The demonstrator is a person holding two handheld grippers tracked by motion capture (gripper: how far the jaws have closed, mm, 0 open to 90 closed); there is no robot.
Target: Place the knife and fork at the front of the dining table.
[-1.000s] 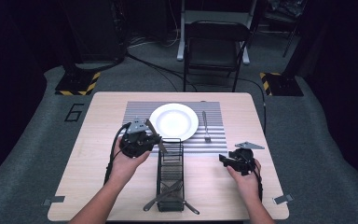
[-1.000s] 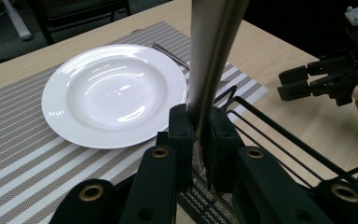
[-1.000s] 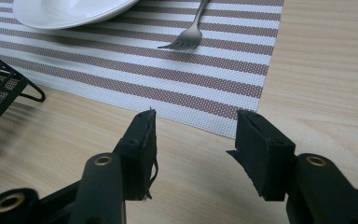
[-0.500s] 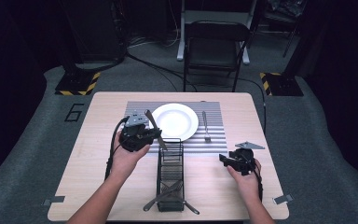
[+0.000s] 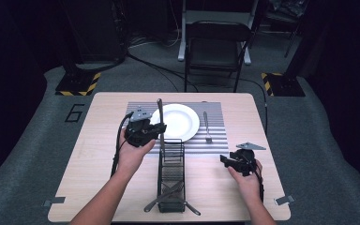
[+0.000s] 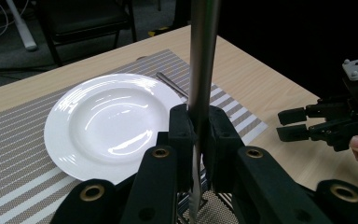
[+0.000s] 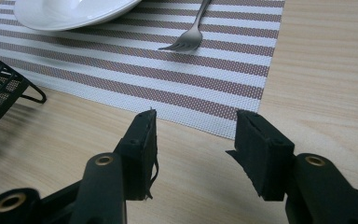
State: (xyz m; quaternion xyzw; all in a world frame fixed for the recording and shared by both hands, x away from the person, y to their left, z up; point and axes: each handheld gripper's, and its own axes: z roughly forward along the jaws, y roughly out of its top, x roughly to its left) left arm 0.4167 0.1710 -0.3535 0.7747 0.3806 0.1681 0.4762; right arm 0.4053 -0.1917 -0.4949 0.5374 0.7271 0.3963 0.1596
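Two black jaws of left gripper clamp slim steel knife upright at frame centre, before glossy round white plate; right gripper gapes empty over woodgrain table.

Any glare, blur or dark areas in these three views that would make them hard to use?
High view: the table is evenly lit, while the floor beyond falls into near black. Left gripper view: the white plate carries bright reflections, and the knife clamped in the left gripper is close and soft. Right gripper view: sharp on the fork and placemat; the right gripper stands open.
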